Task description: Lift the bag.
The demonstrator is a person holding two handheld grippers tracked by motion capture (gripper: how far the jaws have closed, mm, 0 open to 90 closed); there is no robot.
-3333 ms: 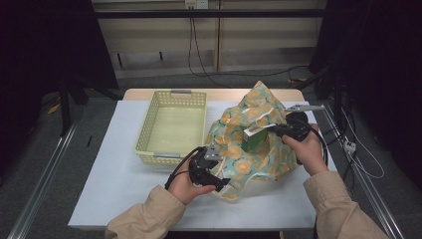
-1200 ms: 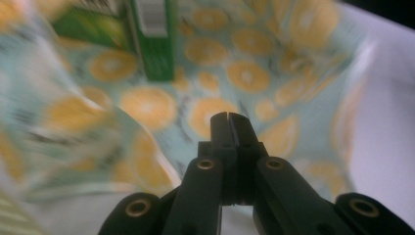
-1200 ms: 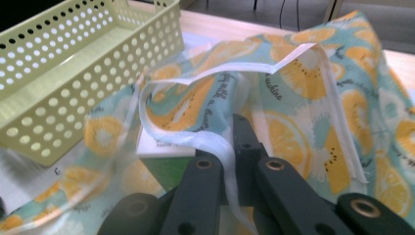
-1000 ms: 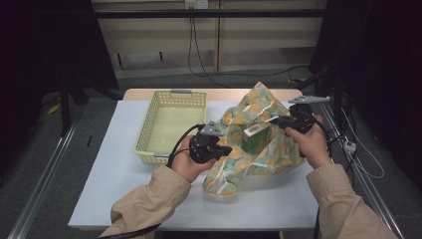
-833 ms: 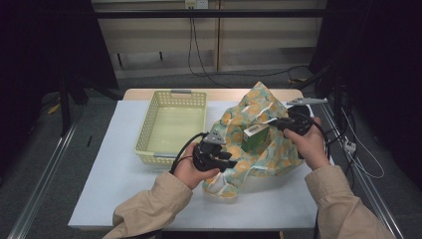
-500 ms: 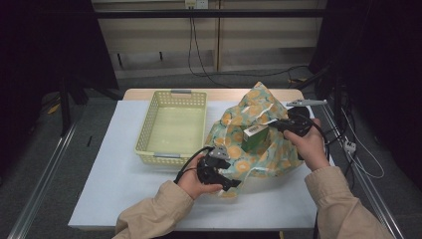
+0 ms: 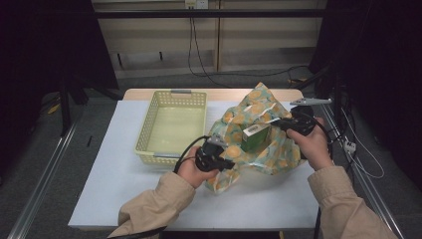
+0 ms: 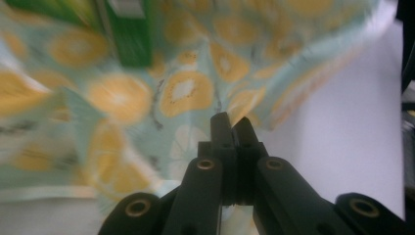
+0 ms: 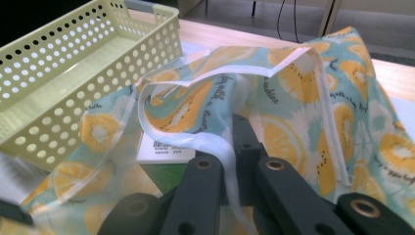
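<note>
bag: crumpled, orange-slice print, centre-right of frame | green box inside | left gripper: just closed, seemingly pinching bag's lower edge | right gripper: clamped on white hem

A pale yellow perforated plastic basket stands on the white-covered table, toward its far left. Just right of the basket lies a lemon-printed translucent plastic bag, its near left edge touching the basket's corner. Inside the bag sits a green cardboard box. The left gripper lies at the bag's near left edge, the right gripper at its far right.
</note>
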